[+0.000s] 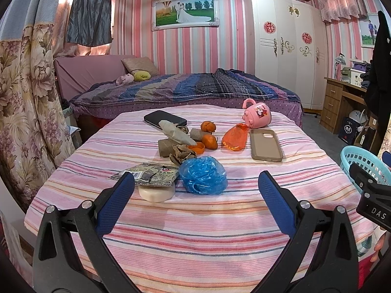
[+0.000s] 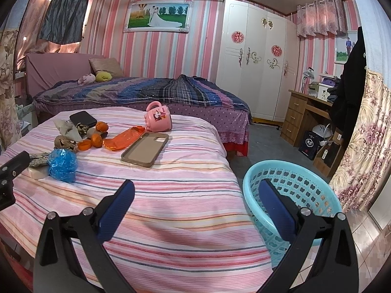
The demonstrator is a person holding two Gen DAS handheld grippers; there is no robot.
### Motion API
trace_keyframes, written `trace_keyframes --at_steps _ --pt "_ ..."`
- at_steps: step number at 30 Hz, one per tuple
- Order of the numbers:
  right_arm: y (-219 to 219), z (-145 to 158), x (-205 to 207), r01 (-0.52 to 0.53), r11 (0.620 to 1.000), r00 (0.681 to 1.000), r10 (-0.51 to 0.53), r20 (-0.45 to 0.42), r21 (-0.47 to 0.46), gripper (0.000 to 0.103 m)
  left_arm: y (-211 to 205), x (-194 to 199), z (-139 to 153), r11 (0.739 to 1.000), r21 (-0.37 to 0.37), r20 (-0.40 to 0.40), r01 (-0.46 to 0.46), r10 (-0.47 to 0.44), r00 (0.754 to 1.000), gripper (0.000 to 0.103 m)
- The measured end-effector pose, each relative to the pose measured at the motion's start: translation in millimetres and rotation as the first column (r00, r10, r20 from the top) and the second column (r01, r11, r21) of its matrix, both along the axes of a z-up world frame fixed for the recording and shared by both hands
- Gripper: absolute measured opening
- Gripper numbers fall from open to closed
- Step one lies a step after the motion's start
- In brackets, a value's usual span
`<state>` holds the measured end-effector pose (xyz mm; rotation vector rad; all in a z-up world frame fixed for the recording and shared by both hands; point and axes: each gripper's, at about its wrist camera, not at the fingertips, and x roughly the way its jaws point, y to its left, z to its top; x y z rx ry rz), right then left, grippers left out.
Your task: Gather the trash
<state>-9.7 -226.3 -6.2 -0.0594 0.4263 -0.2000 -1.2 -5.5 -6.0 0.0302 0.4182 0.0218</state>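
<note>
Blue bag (image 1: 202,174) straight ahead of the left gripper (image 1: 195,195), on the striped worktop (image 1: 195,232), squarely between wide-open, empty fingers (image 1: 114,205); right gripper (image 2: 195,202) also agape and empty, farther off, beside the basket (image 2: 305,171); left arm judged nearer.

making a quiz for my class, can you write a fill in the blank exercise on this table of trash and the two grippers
1. The pink mug lies on its ____.
2. The crumpled plastic bag nearest the left gripper is ____ in colour.
3. The basket beside the table, behind the right gripper, is light ____.
4. Both grippers have their jaws ____, holding nothing.

Missing words: side; blue; blue; open
</note>
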Motion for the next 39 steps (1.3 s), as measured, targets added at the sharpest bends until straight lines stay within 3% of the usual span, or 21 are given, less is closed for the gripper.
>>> trace_keyframes --at_steps 18,23,27,31,39 --pt "5.6 20.1 18.1 0.000 1.000 1.000 0.000 0.003 0.016 0.099 21.6 10.0 14.0 1.000 -0.013 -0.019 -0.006 0.006 1.000 0.098" --pt "9.3 33.6 32.1 -0.022 0.999 1.000 0.021 0.015 0.041 0.099 40.5 19.4 29.6 0.999 -0.012 0.001 -0.033 0.033 0.999 0.098" --pt "18.7 36.5 52.7 -0.045 0.998 0.999 0.046 -0.012 0.050 0.099 54.7 29.9 41.9 0.998 0.016 0.028 -0.054 0.054 0.998 0.098" --pt "26.5 38.1 70.8 -0.061 0.995 0.997 0.065 -0.052 0.079 0.099 80.3 45.4 52.8 0.997 -0.010 0.032 -0.083 0.083 0.996 0.098" --pt "45.5 48.7 98.8 -0.096 0.989 0.995 0.099 -0.023 0.110 0.099 133.3 77.1 38.4 0.981 -0.042 -0.018 -0.189 0.189 0.982 0.098"
